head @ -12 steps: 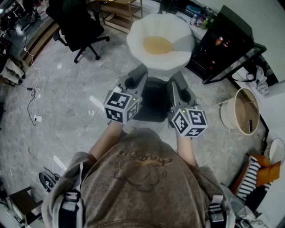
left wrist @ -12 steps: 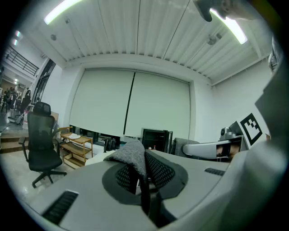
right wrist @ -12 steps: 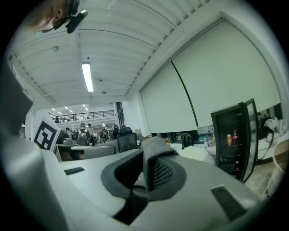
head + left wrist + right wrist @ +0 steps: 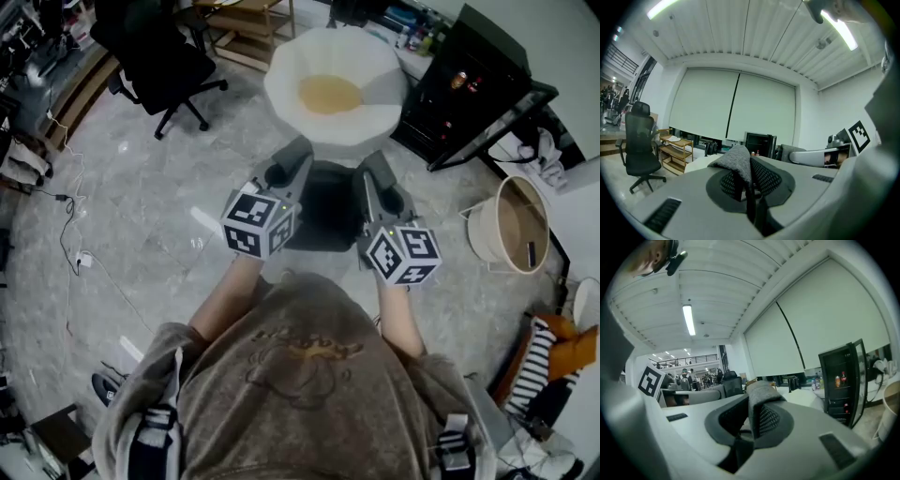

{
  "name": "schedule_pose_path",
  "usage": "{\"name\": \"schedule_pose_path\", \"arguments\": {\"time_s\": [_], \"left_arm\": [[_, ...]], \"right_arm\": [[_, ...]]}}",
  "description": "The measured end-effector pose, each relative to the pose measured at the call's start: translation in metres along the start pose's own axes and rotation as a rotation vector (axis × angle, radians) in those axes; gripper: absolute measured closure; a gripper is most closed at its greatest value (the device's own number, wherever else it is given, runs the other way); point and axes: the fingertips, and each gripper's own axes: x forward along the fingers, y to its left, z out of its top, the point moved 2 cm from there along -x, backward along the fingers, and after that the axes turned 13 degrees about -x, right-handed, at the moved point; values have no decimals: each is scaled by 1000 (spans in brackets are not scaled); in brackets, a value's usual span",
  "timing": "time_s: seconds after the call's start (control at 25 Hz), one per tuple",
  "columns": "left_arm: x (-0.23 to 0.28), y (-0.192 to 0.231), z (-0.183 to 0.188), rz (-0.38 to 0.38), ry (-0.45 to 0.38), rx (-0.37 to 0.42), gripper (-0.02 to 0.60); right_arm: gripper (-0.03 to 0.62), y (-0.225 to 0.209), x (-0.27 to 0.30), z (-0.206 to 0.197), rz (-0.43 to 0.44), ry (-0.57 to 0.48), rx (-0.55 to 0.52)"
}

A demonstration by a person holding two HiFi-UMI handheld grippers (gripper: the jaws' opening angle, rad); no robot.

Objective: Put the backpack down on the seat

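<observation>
The backpack is on the person's back; only its grey shoulder straps (image 4: 153, 433) show at the bottom of the head view. The seat (image 4: 281, 86) is a round white chair with a yellow cushion (image 4: 330, 94), standing just ahead on the floor. My left gripper (image 4: 294, 152) and right gripper (image 4: 372, 165) are held side by side in front of the chest, pointing toward the seat and short of it. In the left gripper view the left gripper (image 4: 746, 174) is shut with nothing in it. In the right gripper view the right gripper (image 4: 753, 417) is likewise shut and empty.
A dark low object (image 4: 323, 211) lies on the floor between and below the grippers. A black office chair (image 4: 159, 52) stands far left, a black glass-door cabinet (image 4: 473, 89) at right, and a round beige basket (image 4: 511, 225) further right. Cables (image 4: 75, 253) trail over the marble floor at left.
The head view has shifted a little. Both grippers keep their places in front of the seat and stay shut.
</observation>
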Motion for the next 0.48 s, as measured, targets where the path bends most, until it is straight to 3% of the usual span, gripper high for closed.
{"name": "schedule_pose_path", "arguments": {"time_s": [0.48], "left_arm": [[14,16,17,-89,29,42,552]], "right_arm": [[568,-2,20,6,-47,-31,16]]}}
